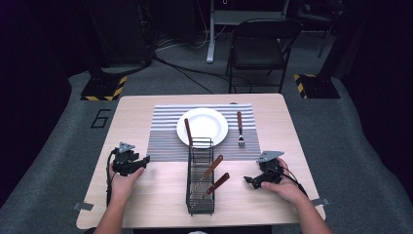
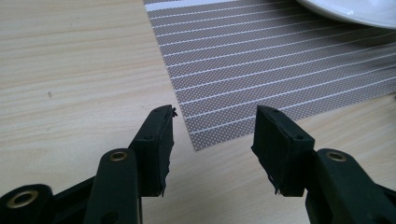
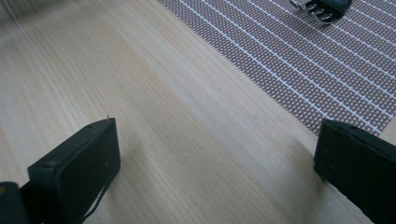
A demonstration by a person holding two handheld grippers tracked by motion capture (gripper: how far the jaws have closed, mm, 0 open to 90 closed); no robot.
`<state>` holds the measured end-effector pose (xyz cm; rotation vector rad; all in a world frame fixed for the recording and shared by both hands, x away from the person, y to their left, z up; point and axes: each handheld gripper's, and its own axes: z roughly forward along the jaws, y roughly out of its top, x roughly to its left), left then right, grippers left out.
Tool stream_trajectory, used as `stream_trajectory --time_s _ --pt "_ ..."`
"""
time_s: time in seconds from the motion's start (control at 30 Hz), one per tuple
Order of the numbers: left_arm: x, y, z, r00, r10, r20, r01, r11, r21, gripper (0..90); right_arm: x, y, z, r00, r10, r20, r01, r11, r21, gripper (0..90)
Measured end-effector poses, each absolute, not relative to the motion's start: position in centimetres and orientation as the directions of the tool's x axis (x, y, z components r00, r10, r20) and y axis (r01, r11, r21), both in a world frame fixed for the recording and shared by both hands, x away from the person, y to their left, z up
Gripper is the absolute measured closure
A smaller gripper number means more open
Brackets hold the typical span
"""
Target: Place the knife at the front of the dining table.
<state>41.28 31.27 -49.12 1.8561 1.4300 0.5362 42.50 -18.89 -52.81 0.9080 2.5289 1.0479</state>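
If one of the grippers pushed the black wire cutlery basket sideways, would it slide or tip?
The wire cutlery basket is long and lies on bare wooden table, so it would probably slide. Its open wire build looks light. A push high on the taller far end might rock it, and the wooden-handled utensils inside could shift.

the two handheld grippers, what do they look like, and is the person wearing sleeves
Both are black. The left gripper and the right gripper each carry a grey three-cornered plate on top and trail a black cable. In the gripper views the jaws are blocky black bars with flat rectangular pads, brass-coloured rings at the pivots and frayed pad edges. No sleeves show: the forearms are bare.
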Motion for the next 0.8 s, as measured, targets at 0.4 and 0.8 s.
stream_trajectory --time_s 0.4,0.8 --pt "40.9 30.4 -47.8 0.322 0.939 -0.123 0.654 -0.127 0.746 51.1 42.5 -18.9 -52.8 -0.772 0.635 0.002 0.451 0.546 0.706 0.0" --pt "40.3 28.9 -45.2 0.364 0.926 -0.102 0.618 -0.158 0.77 50.9 42.5 -18.9 -52.8 -0.772 0.635 0.001 0.45 0.546 0.707 0.0"
